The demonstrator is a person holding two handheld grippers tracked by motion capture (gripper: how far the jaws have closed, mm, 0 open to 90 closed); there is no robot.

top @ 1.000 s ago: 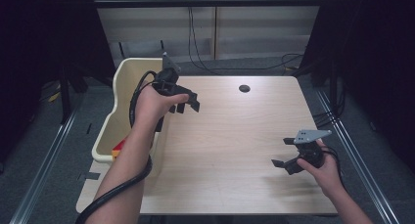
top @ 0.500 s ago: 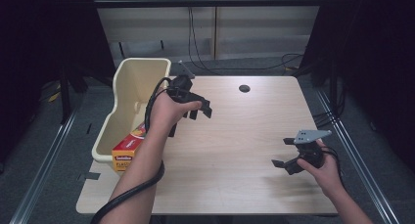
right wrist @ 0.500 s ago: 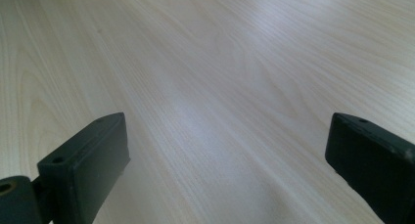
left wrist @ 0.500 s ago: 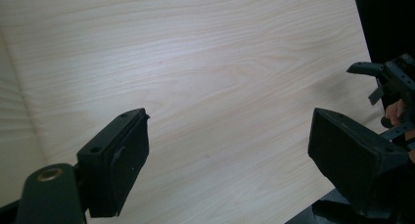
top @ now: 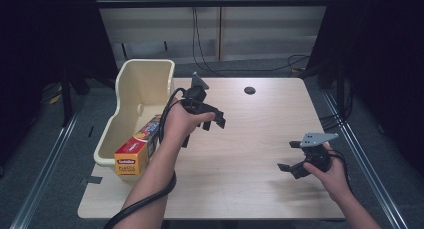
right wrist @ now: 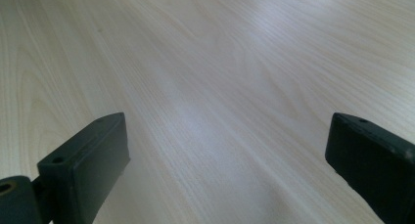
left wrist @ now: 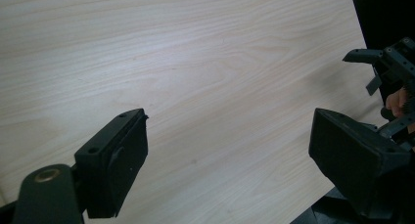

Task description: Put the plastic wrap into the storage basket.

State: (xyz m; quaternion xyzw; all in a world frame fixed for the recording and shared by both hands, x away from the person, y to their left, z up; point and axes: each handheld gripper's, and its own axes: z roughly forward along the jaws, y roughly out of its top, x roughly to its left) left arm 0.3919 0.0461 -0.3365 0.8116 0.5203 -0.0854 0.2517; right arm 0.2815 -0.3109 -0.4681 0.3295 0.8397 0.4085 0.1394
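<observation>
Black left gripper (top: pixel 212 120) raised mid-table | jaws apart, empty

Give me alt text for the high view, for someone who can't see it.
A person holds black tongs in each hand over a light wooden table: the left tongs near the middle, the right tongs at the right, both open and empty. A cream bin at the left edge holds a plastic wrap box.

The left tool (top: pixel 214 120) hung raised at the end of an outstretched forearm, jaws apart and holding nothing. The right tool (top: pixel 292 158) sat low in its hand, jaws wide, also unladen.
</observation>
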